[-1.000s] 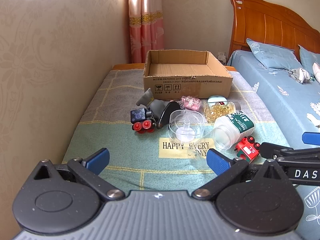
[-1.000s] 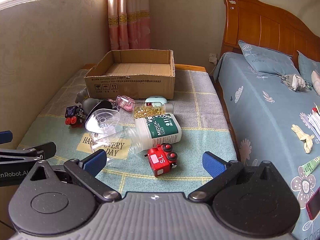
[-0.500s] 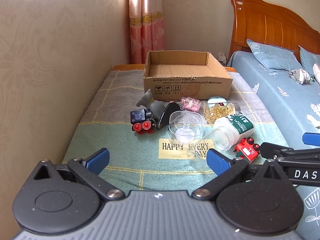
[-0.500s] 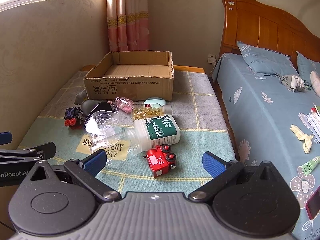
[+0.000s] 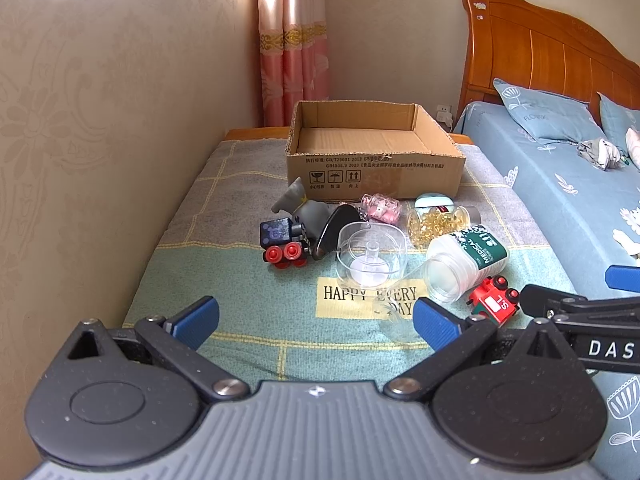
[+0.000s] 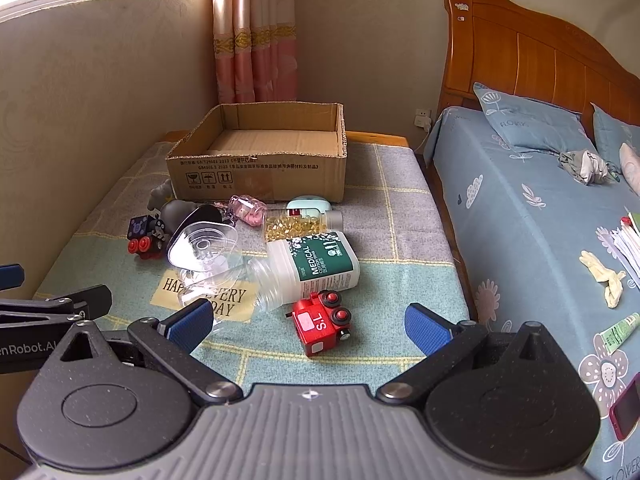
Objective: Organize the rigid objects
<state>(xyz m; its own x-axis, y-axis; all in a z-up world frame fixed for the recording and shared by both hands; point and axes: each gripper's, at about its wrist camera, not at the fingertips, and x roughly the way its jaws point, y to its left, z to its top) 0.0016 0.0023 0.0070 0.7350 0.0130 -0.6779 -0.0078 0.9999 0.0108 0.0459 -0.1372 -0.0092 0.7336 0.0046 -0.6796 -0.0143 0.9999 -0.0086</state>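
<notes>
Clutter lies in a loose heap on the counter point(image 5: 240, 312) just before the empty box point(image 5: 376, 160), handy for loading. Both sets of tongs hang spread and empty near the counter's front edge: the left tongs point(image 5: 316, 316) face the clear cup point(image 5: 372, 256), the right tongs point(image 6: 308, 322) frame the red train point(image 6: 320, 322), likely first because nearest. The bottle point(image 6: 316, 266) lies on its side, touching the train.
</notes>
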